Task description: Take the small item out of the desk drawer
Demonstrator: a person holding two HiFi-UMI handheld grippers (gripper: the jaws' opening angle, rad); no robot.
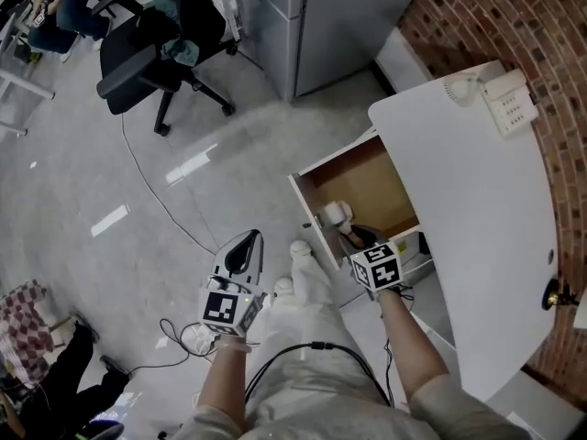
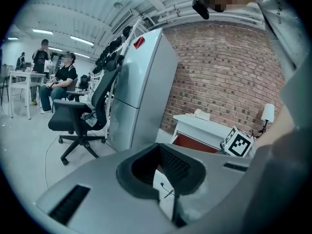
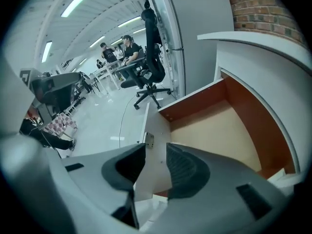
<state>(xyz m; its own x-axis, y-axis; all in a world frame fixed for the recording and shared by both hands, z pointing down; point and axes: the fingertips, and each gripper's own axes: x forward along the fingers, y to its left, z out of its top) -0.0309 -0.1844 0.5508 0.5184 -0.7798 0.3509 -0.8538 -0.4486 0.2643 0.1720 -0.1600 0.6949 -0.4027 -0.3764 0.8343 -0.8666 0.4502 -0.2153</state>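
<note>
Small white item [image 1: 335,214], inside drawer [image 1: 367,183]: looks light, rigid; I'd pinch its sides. Right tool [image 3: 156,156] released, astride drawer front [image 3: 156,126]; left tool [image 1: 248,239] clenched, empty.

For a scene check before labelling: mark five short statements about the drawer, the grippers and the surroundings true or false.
1. The desk drawer stands open. True.
2. The right gripper has its jaws pressed together. False: they stand apart.
3. The left gripper is inside the drawer. False: it is over the floor, left of the drawer.
4. A black office chair stands on the floor. True.
5. The desk top is black. False: it is white.
</note>
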